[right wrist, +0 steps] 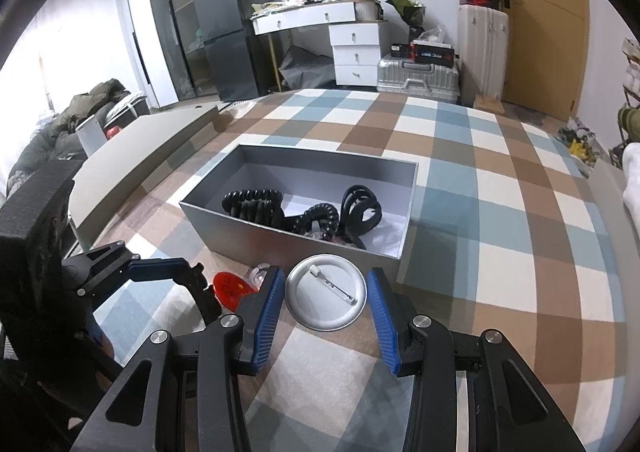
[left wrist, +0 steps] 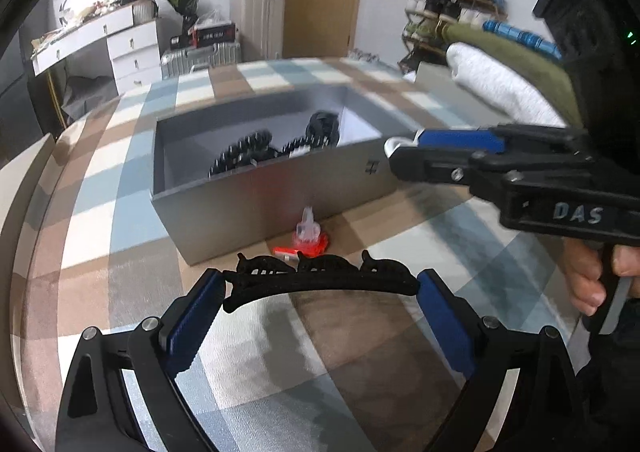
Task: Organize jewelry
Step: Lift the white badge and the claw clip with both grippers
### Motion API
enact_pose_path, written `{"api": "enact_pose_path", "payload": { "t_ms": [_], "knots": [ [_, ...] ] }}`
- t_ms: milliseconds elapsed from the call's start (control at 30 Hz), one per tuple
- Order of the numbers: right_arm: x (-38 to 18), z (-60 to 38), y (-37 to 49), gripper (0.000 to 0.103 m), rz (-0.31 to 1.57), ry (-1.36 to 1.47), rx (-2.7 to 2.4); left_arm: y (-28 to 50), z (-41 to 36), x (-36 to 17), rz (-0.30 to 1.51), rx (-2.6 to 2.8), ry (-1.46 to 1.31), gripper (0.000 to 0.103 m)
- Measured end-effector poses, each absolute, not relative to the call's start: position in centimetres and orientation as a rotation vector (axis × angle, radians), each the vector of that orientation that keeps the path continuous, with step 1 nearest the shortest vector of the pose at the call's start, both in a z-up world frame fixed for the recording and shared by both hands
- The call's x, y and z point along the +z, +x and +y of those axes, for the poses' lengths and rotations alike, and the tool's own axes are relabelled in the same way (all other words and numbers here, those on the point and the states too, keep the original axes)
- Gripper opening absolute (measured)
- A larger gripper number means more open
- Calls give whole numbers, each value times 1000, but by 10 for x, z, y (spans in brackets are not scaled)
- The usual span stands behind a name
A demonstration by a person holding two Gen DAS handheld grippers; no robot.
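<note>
The left gripper fills the bottom of its own view, its blue pads clamped on the ends of a black hair clip. The right gripper, low in its view, grips a round silver pin badge by the edges. A bare hand at right squeezes its trigger.

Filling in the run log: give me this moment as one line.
left gripper: shut on black hair clip | right gripper: shut on round pin badge | grey box: open, holds black hair ties
</note>
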State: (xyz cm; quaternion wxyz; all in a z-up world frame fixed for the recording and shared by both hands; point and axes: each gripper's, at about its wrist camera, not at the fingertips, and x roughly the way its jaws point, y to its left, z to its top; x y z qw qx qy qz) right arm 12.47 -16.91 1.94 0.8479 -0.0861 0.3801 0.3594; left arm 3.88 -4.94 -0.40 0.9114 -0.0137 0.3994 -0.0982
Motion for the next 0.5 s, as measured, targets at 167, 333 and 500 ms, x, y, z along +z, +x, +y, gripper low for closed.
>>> {"api": "enact_pose_path", "payload": {
  "t_ms": [167,333,500],
  "knots": [
    [25,-172,124,42,774,-157,761,35,-46,7,753,-203,-40,93],
    [32,-177,124,42,748,-123,768,30,-37,20,674,-185,-67,93],
    [35,-181,126,42,726,-90,766,28,-27,28,623,-145,-87,93]
  ]
}}
